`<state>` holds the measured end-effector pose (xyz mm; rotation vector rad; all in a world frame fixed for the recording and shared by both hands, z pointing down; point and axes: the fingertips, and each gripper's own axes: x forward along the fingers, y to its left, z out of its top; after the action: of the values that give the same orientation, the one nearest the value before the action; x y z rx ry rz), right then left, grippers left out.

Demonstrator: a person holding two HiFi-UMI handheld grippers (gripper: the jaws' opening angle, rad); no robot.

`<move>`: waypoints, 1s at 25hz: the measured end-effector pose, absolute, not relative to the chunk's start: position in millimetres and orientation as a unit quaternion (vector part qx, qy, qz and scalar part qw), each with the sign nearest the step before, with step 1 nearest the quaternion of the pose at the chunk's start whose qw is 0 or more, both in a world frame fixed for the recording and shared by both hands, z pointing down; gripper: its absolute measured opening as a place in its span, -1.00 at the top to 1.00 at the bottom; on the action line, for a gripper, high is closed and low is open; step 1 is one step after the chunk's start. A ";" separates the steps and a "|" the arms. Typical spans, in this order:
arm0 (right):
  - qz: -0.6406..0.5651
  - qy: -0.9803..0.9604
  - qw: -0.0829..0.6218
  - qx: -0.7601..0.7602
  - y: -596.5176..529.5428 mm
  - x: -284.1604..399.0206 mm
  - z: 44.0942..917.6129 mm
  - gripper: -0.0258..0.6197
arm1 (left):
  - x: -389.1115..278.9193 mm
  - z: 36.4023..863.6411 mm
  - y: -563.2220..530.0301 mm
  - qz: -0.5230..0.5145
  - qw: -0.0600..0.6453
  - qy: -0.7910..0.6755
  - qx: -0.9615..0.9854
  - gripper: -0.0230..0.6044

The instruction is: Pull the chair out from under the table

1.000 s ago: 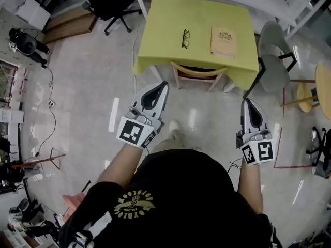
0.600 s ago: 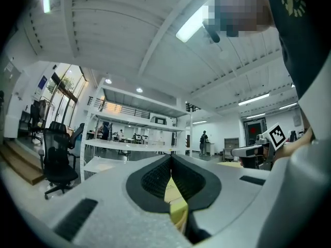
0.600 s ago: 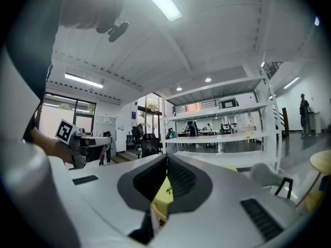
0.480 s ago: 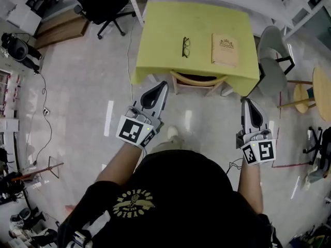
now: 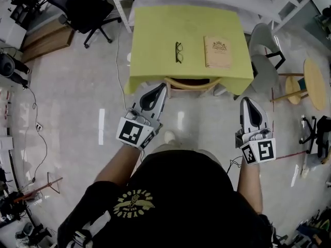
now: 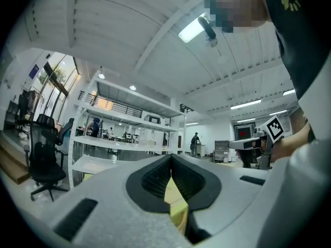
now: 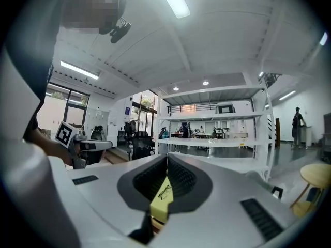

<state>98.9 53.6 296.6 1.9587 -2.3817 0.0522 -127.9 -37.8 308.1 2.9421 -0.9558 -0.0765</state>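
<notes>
The yellow-covered table (image 5: 155,40) carries glasses (image 5: 179,52) and a booklet (image 5: 217,51).

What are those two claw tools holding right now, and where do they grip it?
Nothing. The left gripper and the right gripper are both shut and empty; neither touches the chair tucked under the yellow table.

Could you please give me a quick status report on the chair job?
Left gripper shut, empty; right gripper shut, empty. Chair tucked under table, untouched. Nothing on the floor between.
</notes>
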 end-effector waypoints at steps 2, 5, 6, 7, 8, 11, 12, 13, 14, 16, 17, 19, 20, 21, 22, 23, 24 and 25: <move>0.010 -0.768 0.034 0.639 54.9 97.5 294.1 0.89 | -127.5 310.3 -41.0 -0.026 0.031 -0.301 0.953 0.90; 0.007 -0.763 0.036 0.646 59.5 100.0 290.9 0.89 | -126.3 309.3 -42.0 -0.028 0.030 -0.292 0.955 0.90; 0.007 -0.760 0.035 0.649 60.4 102.6 289.5 0.89 | -124.7 309.0 -42.9 -0.028 0.029 -0.290 0.956 0.90; 0.008 -0.758 0.034 0.652 61.3 105.4 288.5 0.89 | -122.9 309.4 -43.9 -0.027 0.029 -0.288 0.957 0.90; 0.009 -0.755 0.032 0.654 62.3 107.9 288.0 0.89 | -121.1 310.3 -44.3 -0.025 0.029 -0.286 0.957 0.90; 0.013 -0.753 0.029 0.657 64.0 112.8 289.7 0.89 | -117.2 312.0 -43.4 -0.020 0.025 -0.285 0.958 0.90; 0.014 -0.753 0.028 0.657 62.5 115.2 290.4 0.89 | -115.8 312.0 -44.0 -0.018 0.023 -0.286 0.958 0.90; 0.016 -0.754 0.027 0.656 59.7 118.4 290.7 0.89 | -114.3 311.9 -45.6 -0.016 0.021 -0.289 0.957 0.90; 0.017 -0.755 0.025 0.655 55.7 122.0 290.6 0.89 | -113.1 312.2 -48.1 -0.014 0.021 -0.293 0.956 0.90; 0.017 -0.759 0.021 0.651 45.4 127.7 290.2 0.89 | -113.0 315.4 -54.6 -0.008 0.023 -0.305 0.952 0.90; 0.015 -0.761 0.020 0.648 39.9 129.2 290.1 0.89 | -114.4 317.0 -58.1 -0.005 0.024 -0.311 0.950 0.90; 0.011 -0.766 0.022 0.642 28.4 132.0 289.6 0.89 | -117.7 318.1 -64.3 0.000 0.024 -0.324 0.946 0.90; 0.008 -0.769 0.024 0.639 22.2 134.4 289.5 0.89 | -118.5 318.1 -67.4 0.003 0.023 -0.330 0.944 0.90; 0.006 -0.771 0.025 0.637 15.4 137.6 289.9 0.89 | -118.5 318.2 -71.2 0.005 0.020 -0.335 0.942 0.90; 0.005 -0.772 0.025 0.635 8.1 141.5 291.0 0.89 | -117.7 318.9 -75.9 0.008 0.018 -0.340 0.940 0.90; 0.005 -0.774 0.025 0.632 0.5 145.8 293.1 0.89 | -116.4 320.0 -81.2 0.010 0.016 -0.346 0.938 0.90; 0.007 -0.776 0.025 0.630 -6.7 150.0 295.8 0.89 | -114.9 321.5 -86.6 0.013 0.016 -0.351 0.936 0.90; 0.009 -0.778 0.025 0.627 -13.1 153.7 298.7 0.89 | -113.7 322.7 -91.5 0.014 0.016 -0.357 0.934 0.90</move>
<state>153.7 -13.1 298.7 1.9400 -2.4069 0.0290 -113.7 -91.5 322.7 2.9052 -1.1091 0.0443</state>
